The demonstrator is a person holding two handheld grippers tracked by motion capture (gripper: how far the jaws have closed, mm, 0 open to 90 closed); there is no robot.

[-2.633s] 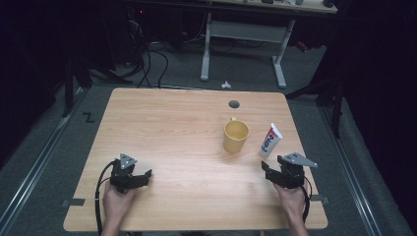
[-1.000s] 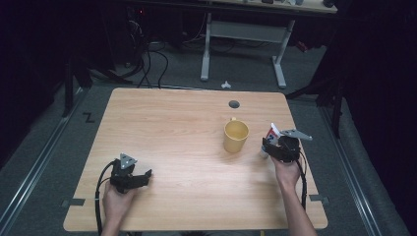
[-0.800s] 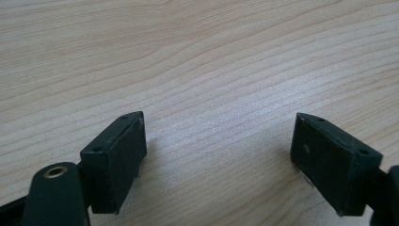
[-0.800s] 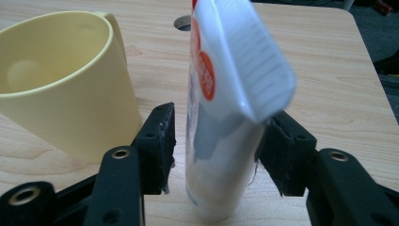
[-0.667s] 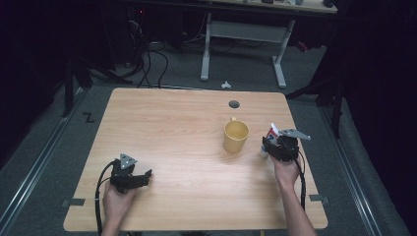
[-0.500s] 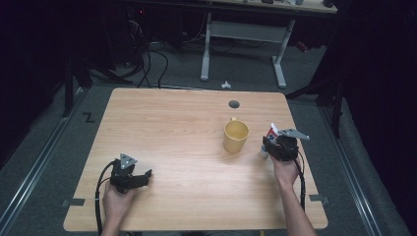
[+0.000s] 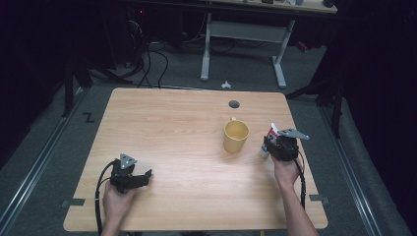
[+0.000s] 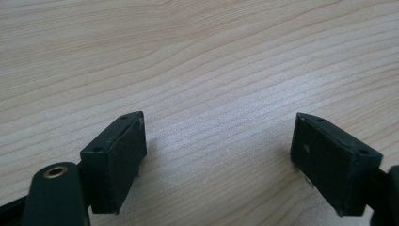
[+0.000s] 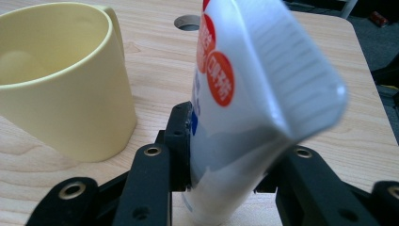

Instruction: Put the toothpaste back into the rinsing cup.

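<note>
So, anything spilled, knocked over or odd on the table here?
Nothing stands out. The mug stands upright and dry, the right gripper is clamped on the tube beside it, and the left gripper rests open on bare table.

White toothpaste tube (image 9: pixel 244 94) with red-orange round labels stands on its cap at the table's right side, crimped end up, just right of the yellow mug (image 7: pixel 236 136).
</note>
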